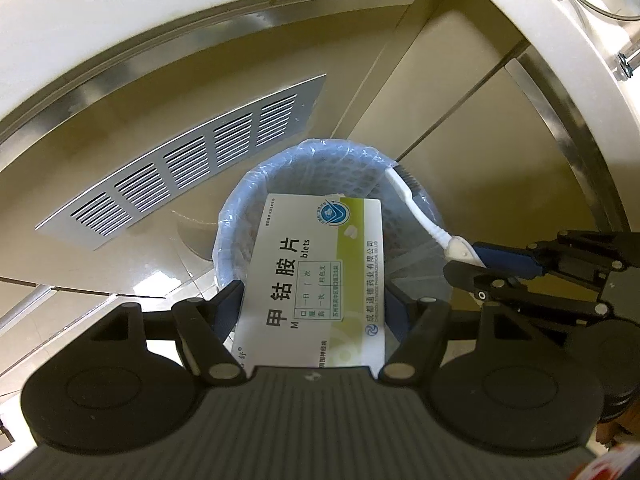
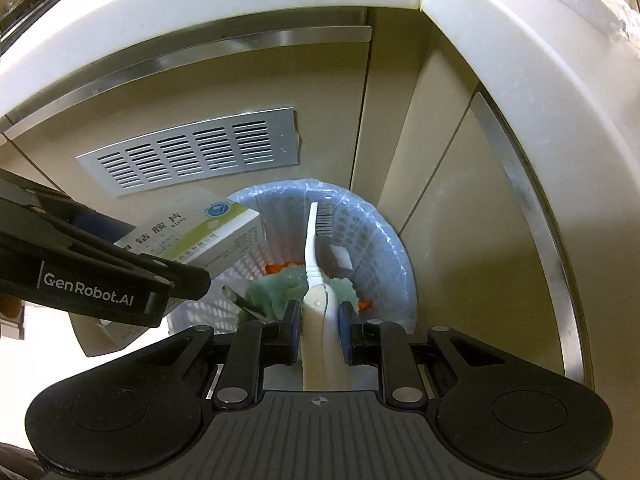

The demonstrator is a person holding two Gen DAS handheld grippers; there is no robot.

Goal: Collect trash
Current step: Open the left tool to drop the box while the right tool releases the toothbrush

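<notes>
Both of your tools are loaded and poised over the bin (image 2: 394, 240). Your left hand-held gripper (image 1: 316, 292) has its jaws spread wide and pressed on the two long sides of a white and green medicine box (image 1: 316, 268), which hangs tilted above the near-left part of the bin's mouth. Your right hand-held gripper (image 2: 319, 320) is closed narrow on the handle of a white toothbrush (image 2: 314, 252), whose bristled head reaches over the middle of the bin towards its far rim.

Judging by what lies inside the bin, the collecting is well along: green crumpled stuff (image 2: 280, 284), orange scraps (image 2: 276, 268), a small white piece (image 2: 342, 258) and a thin dark object (image 2: 244, 300) already sit at the bottom. Neither the box nor the toothbrush has been let go, so those two drops are what is left here; whether more rubbish waits elsewhere you cannot tell from these views.

Room is tight around the bin. Cabinet fronts (image 2: 328, 92) stand just behind it, a slotted metal vent (image 1: 192, 164) is on the panel to its far left, and the pale bench edge (image 2: 540, 92) overhangs above. The bin's lined rim is narrow for both loads together, and your two tools are close beside each other over it. The box's corner sits near the left rim, so it could catch there.
</notes>
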